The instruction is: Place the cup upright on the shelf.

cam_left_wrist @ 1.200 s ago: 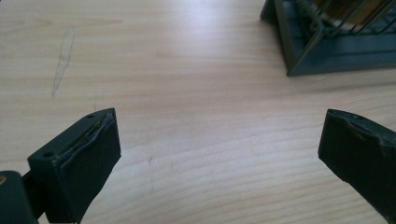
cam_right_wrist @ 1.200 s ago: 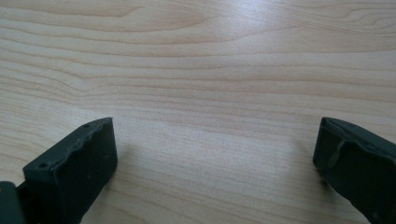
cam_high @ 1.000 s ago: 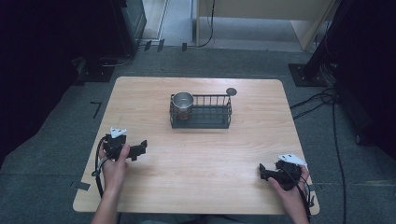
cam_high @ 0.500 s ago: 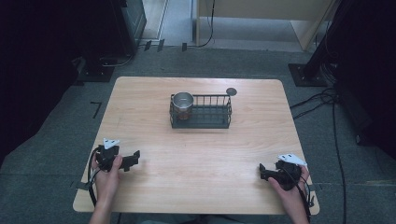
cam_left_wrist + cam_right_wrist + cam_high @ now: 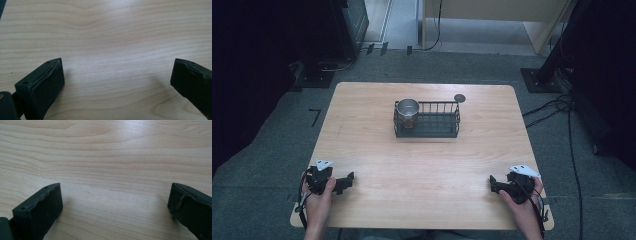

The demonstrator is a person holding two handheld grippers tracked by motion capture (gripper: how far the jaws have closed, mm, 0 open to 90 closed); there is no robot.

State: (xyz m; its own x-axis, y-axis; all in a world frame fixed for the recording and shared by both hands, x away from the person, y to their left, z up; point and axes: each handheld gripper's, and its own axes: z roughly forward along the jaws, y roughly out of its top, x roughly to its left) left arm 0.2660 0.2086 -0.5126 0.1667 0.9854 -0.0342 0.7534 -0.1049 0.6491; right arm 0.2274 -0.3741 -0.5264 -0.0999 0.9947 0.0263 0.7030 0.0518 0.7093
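Left gripper (image 5: 346, 181) is lying low at the near left corner of the bench (image 5: 422, 165), held in the person's left hand (image 5: 318, 196), tips pointing toward the bench's middle. In the left gripper view its jaws are standing wide apart with only bare wood grain between them; nothing is being gripped.

Right gripper (image 5: 493, 183) is sitting at the near right corner, held in the right hand (image 5: 518, 201), tips pointing inward toward the left gripper. In the right gripper view its jaws are likewise spread wide over plain wood, holding nothing.

Wire basket (image 5: 432, 131), black, is standing toward the far edge, near the middle of the bench's width, well apart from both grippers. Metal cup (image 5: 408, 106) is standing upright inside the basket's left end, open mouth up.

Small dark disc (image 5: 459, 98) is lying on the bench just beyond the basket's far right corner; touching or not, cannot tell.

Cables are trailing off the near edge from each gripper.
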